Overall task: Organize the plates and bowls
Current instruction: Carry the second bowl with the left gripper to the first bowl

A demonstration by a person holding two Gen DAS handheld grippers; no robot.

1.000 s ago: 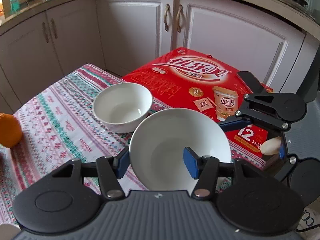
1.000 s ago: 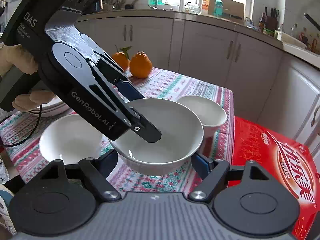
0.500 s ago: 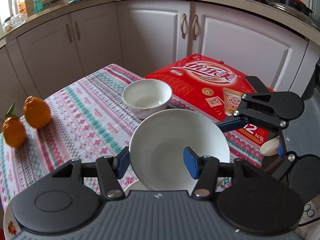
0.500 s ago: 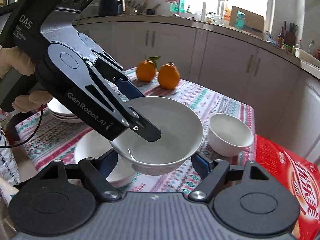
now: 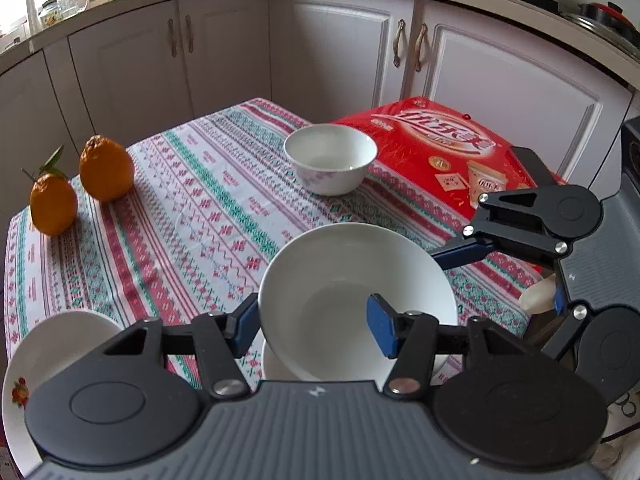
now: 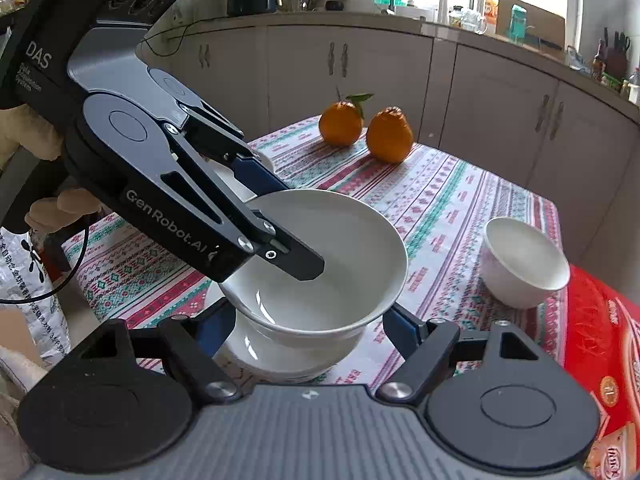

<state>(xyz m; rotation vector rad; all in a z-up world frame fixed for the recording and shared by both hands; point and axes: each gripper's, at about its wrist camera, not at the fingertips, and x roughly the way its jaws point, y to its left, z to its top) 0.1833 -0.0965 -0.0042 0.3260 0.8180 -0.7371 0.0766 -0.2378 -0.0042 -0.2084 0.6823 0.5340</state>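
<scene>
A wide white bowl [image 5: 340, 280] hangs just above the table, held from two sides. My left gripper [image 5: 313, 327] is shut on its near wall, one finger outside the rim and one inside. In the right wrist view the same bowl [image 6: 340, 280] sits between the pads of my right gripper [image 6: 310, 326], which press on its sides under the rim. Directly beneath it a second white bowl [image 6: 280, 364] rests on the patterned tablecloth [image 6: 440, 208]. A smaller white bowl [image 5: 330, 164] stands further off by the red box.
Two oranges [image 5: 80, 188] lie at the table's far left corner. A stack of white plates [image 5: 44, 348] sits at the near left. A red carton [image 5: 448, 152] lies past the table's right edge. White cabinets [image 5: 224, 40] ring the table.
Both grippers carried the wide bowl leftward across the table, from beside the small bowl to above the second white bowl. The oranges and plates came into the left view.
</scene>
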